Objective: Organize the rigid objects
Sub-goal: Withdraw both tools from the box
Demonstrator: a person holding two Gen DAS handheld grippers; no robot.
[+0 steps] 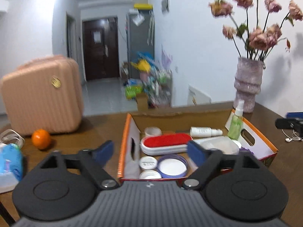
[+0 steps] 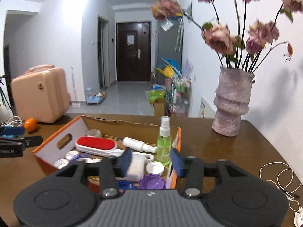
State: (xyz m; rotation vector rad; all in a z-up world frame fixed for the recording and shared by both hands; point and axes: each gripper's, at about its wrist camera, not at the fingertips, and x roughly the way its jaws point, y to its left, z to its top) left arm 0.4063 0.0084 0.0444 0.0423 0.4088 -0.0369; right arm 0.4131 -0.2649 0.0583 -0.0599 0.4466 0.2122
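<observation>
An open cardboard box (image 1: 125, 132) with an orange rim stands on the brown table. In it lie a red lint brush (image 1: 166, 141), a white bottle (image 1: 202, 131), a green spray bottle (image 1: 235, 124) leaning in the far right corner, a tape roll (image 1: 152, 131) and several round lids (image 1: 171, 165). My left gripper (image 1: 150, 151) hovers open over the box's near left part, nothing between its fingers. My right gripper (image 2: 151, 160) hangs open above the box's near right corner (image 2: 173, 177), over a white lid (image 2: 155, 167) and purple lid (image 2: 151, 182), gripping nothing.
A pink suitcase (image 1: 41, 98) and an orange (image 1: 41, 139) sit at the table's left, with a blue-wrapped pack (image 1: 9, 162) nearer. A vase of dried flowers (image 2: 233, 102) stands at the far right. White cables (image 2: 280, 177) lie at the right edge.
</observation>
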